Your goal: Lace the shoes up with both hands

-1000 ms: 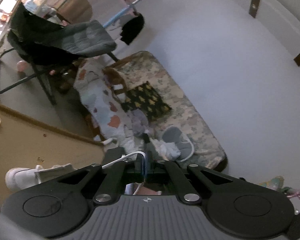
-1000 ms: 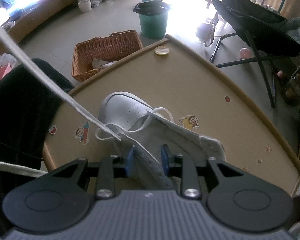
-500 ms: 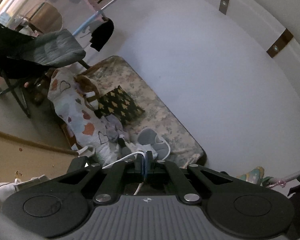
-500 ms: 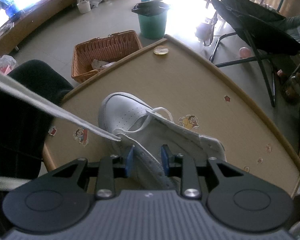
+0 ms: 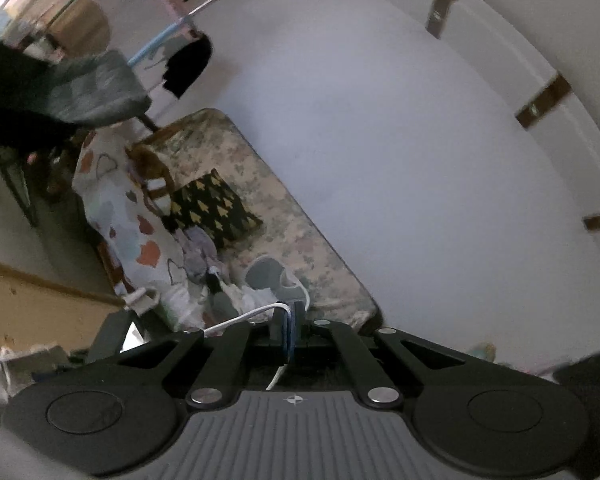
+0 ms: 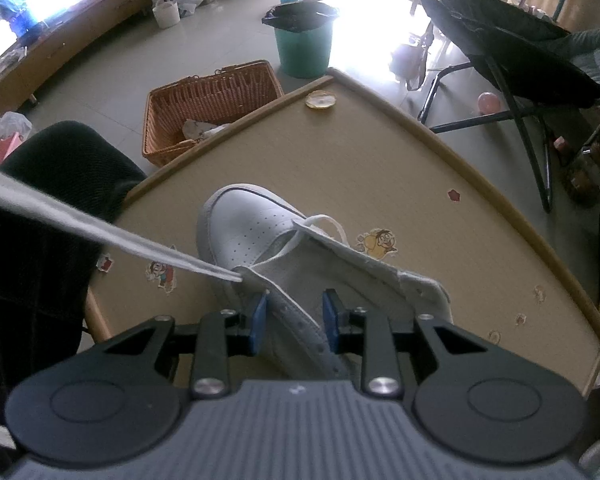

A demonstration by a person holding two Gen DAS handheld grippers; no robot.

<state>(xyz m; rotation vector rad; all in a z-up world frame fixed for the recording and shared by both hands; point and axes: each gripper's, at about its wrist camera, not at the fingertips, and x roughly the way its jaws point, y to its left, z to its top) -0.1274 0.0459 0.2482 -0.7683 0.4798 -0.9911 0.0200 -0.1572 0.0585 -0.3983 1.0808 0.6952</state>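
White high-top shoe point(image 6: 256, 232) on tan table, toe pointing away.
Flat white lace point(image 6: 112, 236) runs taut from a left eyelet; tongue splayed open.

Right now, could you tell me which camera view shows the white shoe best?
The right wrist view: the white shoe lies whole on the table, between the right gripper fingers. The left wrist view catches only a blurred sliver of it at its lower-left edge.

Background's pretty cluttered on my end: a wicker basket point(image 6: 212, 110) on the floor right beside the tabletop point(image 6: 380, 176), a green bucket point(image 6: 304, 46) just behind it, and a black folding chair point(image 6: 512, 64) off to the right. Cartoon stickers point(image 6: 376, 243) are stuck on the tabletop, plus a star-print pillow point(image 5: 214, 210) on the floral mattress point(image 5: 284, 232).
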